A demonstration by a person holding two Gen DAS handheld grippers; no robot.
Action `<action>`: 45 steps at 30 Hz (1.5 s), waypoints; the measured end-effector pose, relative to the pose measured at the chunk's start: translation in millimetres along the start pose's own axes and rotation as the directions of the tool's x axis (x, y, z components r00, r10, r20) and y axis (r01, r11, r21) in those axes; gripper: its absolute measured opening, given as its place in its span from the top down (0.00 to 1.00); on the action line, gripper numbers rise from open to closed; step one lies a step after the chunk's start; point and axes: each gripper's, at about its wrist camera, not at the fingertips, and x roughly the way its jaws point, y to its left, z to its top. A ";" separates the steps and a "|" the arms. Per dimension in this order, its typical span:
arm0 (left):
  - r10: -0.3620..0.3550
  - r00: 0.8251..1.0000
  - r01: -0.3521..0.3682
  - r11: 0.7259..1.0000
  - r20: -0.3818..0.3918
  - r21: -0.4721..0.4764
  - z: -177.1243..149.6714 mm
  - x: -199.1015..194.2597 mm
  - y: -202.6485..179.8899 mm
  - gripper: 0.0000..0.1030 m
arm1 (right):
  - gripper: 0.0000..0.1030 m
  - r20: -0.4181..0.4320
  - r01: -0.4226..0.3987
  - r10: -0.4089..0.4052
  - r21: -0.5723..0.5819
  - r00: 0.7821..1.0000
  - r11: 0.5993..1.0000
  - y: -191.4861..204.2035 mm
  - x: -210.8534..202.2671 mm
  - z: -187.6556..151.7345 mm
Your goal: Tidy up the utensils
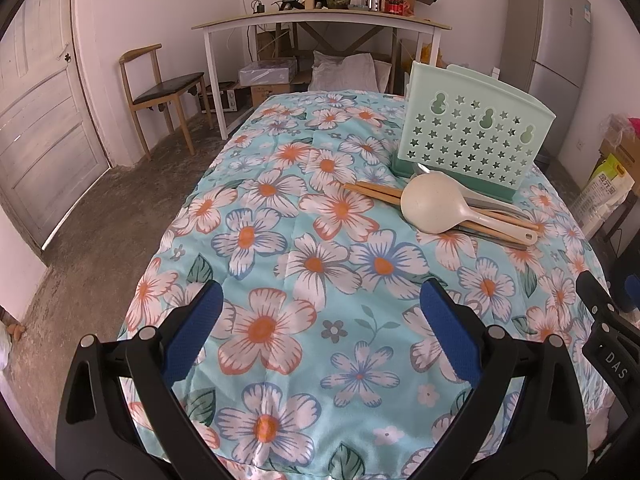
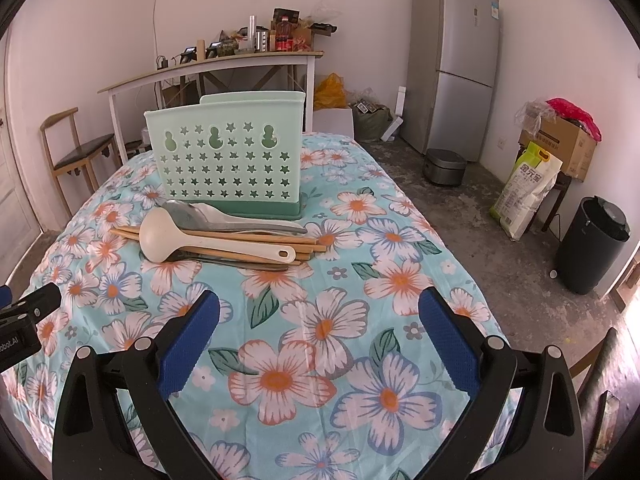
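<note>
A mint-green utensil holder (image 1: 476,132) (image 2: 228,156) with star cut-outs stands upright on the floral tablecloth (image 1: 304,264) (image 2: 328,320). In front of it lies a pile of utensils: a cream ladle (image 1: 432,204) (image 2: 180,240), wooden chopsticks (image 1: 372,191) (image 2: 240,236) and a grey metal spoon (image 2: 208,216). My left gripper (image 1: 322,300) is open and empty above the cloth, well short and left of the pile. My right gripper (image 2: 319,308) is open and empty, in front of the pile.
A wooden chair (image 1: 160,92) and a white desk (image 1: 320,24) with clutter stand beyond the table. A grey fridge (image 2: 456,64), a rice cooker (image 2: 444,166), a sack (image 2: 524,188), a box (image 2: 560,140) and a black bin (image 2: 592,244) stand to the right.
</note>
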 end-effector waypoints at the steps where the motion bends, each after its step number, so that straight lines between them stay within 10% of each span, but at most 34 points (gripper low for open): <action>1: 0.000 1.000 0.000 1.000 0.000 0.000 0.1 0.1 -0.1 0.07 | 0.06 0.000 0.000 0.000 0.000 1.000 1.000 0.0 0.2 0.0; 27: 0.000 1.000 0.000 1.000 0.008 -0.002 2.4 -5.3 -1.9 0.07 | 0.06 0.021 0.001 -0.001 -0.008 1.000 1.000 0.2 -3.8 3.2; 45: -0.087 0.996 0.087 0.996 0.018 -0.003 21.4 39.7 -16.6 0.08 | 0.06 -0.116 -0.099 0.087 -0.103 0.989 0.990 12.2 52.1 -26.4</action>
